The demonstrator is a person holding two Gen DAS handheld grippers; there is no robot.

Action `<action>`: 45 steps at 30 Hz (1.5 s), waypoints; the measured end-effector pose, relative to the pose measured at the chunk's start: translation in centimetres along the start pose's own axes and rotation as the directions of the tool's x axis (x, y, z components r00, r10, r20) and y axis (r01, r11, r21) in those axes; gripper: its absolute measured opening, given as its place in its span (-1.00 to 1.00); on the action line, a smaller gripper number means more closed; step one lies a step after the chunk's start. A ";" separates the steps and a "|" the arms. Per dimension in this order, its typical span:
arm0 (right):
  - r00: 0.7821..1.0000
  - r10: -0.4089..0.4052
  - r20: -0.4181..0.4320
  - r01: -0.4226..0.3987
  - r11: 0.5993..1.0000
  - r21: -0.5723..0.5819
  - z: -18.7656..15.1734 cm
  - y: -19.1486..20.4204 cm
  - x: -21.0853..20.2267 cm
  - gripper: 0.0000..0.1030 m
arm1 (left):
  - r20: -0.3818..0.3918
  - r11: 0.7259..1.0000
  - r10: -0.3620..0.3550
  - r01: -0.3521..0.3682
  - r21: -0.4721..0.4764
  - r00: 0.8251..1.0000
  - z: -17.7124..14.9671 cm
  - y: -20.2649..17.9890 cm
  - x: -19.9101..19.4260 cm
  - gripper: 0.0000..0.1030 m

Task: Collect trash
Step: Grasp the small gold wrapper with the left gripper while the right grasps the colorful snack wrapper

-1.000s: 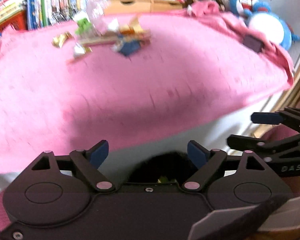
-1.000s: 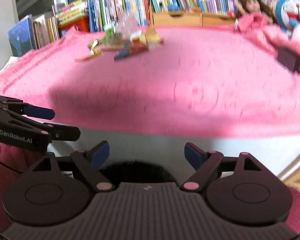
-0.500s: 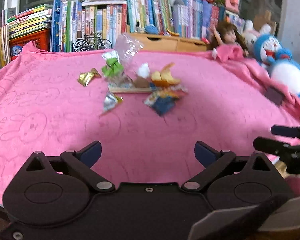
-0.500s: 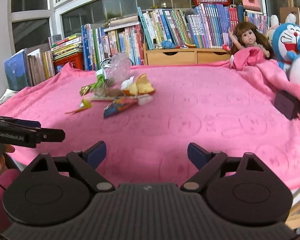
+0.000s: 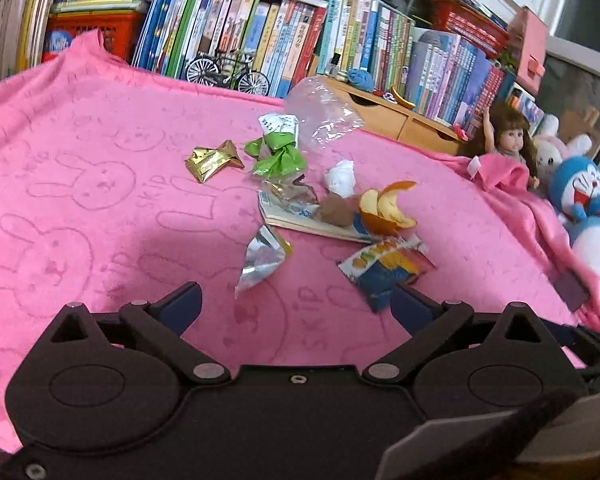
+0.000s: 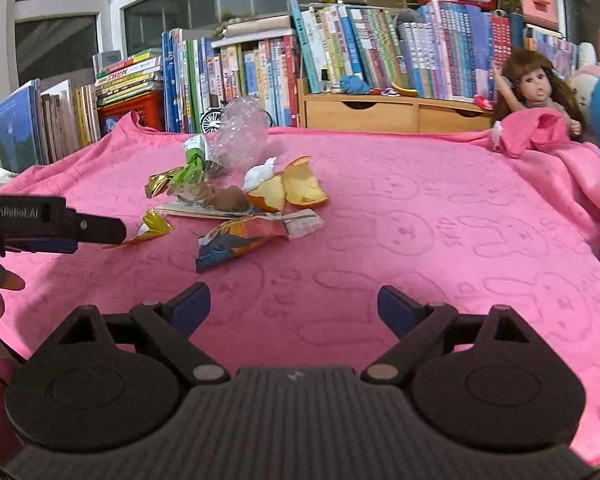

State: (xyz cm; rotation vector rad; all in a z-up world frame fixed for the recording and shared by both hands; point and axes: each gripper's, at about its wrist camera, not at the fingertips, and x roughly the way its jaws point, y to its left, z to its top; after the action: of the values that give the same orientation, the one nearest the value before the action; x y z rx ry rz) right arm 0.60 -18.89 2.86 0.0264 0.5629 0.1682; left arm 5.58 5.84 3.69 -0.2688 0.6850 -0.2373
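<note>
At 12 o'clock on the pink rabbit-print blanket [image 5: 80, 184], crumpled silver foil wrapper [image 5: 262, 258] lies ahead of the left gripper [image 5: 296, 306], jaws wide, empty (right gripper [image 6: 294, 304] opening, empty). Light, crinkly, slippery; likely best pinched at a raised fold.

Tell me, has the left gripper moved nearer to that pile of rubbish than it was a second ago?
Yes. The left gripper has come forward over the pink blanket; its fingertips now sit just short of the silver wrapper.

Trash pile [image 5: 320, 200], pink blanket [image 5: 80, 184], bookshelf [image 5: 260, 40]
</note>
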 end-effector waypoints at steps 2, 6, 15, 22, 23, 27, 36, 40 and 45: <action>1.000 -0.001 -0.002 0.001 1.000 -0.019 0.3 0.5 0.7 0.86 | 0.001 1.000 0.011 -0.011 0.002 1.000 0.3 0.2 0.6 0.94; 1.000 -0.001 -0.007 0.000 0.999 -0.054 0.8 1.4 2.1 0.88 | 0.000 0.998 0.061 -0.061 0.023 0.998 0.9 0.2 2.0 0.95; 1.000 -0.012 -0.021 0.010 0.996 -0.090 2.2 1.9 4.4 0.89 | -0.027 0.989 0.140 -0.138 0.051 0.990 1.4 0.5 5.6 0.90; 0.998 -0.034 -0.045 0.030 0.995 -0.100 2.2 2.0 5.2 0.89 | 0.017 0.980 0.177 -0.178 0.093 0.984 1.2 0.2 6.3 0.58; 0.998 -0.035 -0.047 0.030 0.994 -0.101 2.2 2.0 5.4 0.89 | 0.023 0.977 0.184 -0.185 0.110 0.983 1.1 0.0 6.3 0.37; 0.998 -0.037 -0.051 0.031 0.994 -0.109 2.4 2.2 5.8 0.89 | 0.032 0.974 0.183 -0.185 0.130 0.983 1.1 -0.1 6.1 -0.50; 0.998 -0.031 -0.053 0.025 0.994 -0.103 2.7 2.9 6.6 0.91 | 0.052 0.979 0.154 -0.159 0.125 0.987 1.3 0.5 4.3 -0.70; 0.999 -0.023 -0.040 0.019 0.996 -0.089 3.1 3.1 6.8 0.99 | 0.057 0.986 0.144 -0.148 0.078 0.988 2.0 1.6 3.7 -0.70; 0.999 -0.012 -0.038 0.008 0.995 -0.098 3.6 3.8 7.5 1.00 | 0.073 0.987 0.140 -0.145 0.068 0.987 2.7 1.9 3.1 -0.70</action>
State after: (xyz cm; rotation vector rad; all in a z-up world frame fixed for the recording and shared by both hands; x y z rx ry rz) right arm 8.16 -13.83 2.19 -0.0748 0.5928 0.1864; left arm 9.92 7.10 3.23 -0.1567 0.6237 -0.1158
